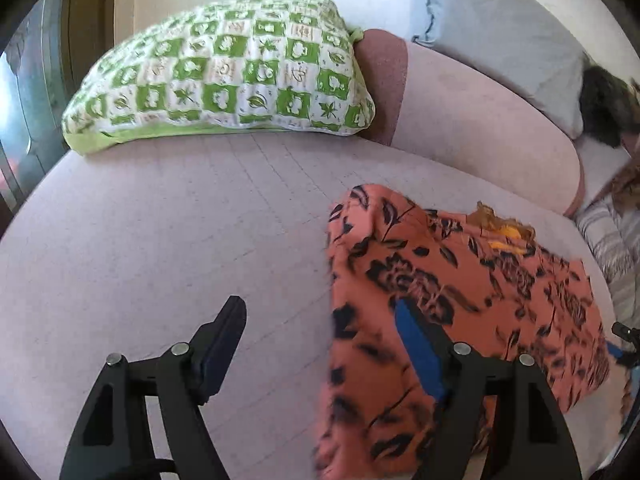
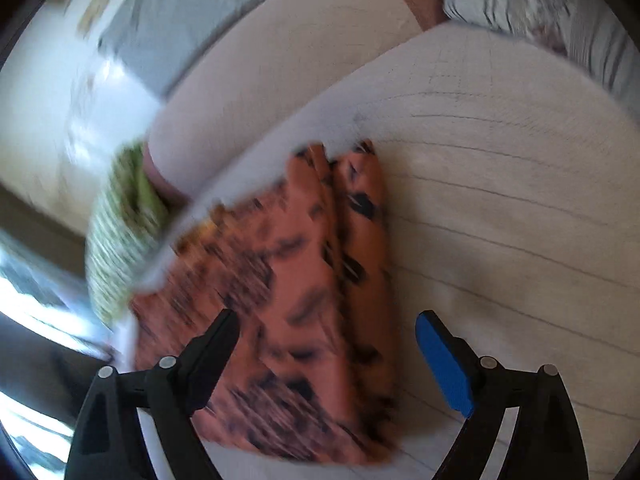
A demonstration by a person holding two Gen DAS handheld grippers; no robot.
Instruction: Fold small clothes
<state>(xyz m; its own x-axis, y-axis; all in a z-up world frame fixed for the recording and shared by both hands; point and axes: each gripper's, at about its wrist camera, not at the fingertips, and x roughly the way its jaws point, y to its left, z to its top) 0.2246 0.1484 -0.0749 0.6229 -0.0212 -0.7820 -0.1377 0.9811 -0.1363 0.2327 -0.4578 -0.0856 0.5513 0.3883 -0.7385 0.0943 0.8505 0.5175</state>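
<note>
The orange patterned garment (image 1: 460, 300) is seen lying folded on the bed (image 1: 180, 240), its long axis running away from both grippers. The left gripper (image 1: 320, 320) and right gripper (image 2: 326, 332) are spread apart, gripping nothing, at its near edge.

Thin matt printed cloth garment (image 1: 460, 292); quilted matt bedcover (image 1: 160, 240).
</note>
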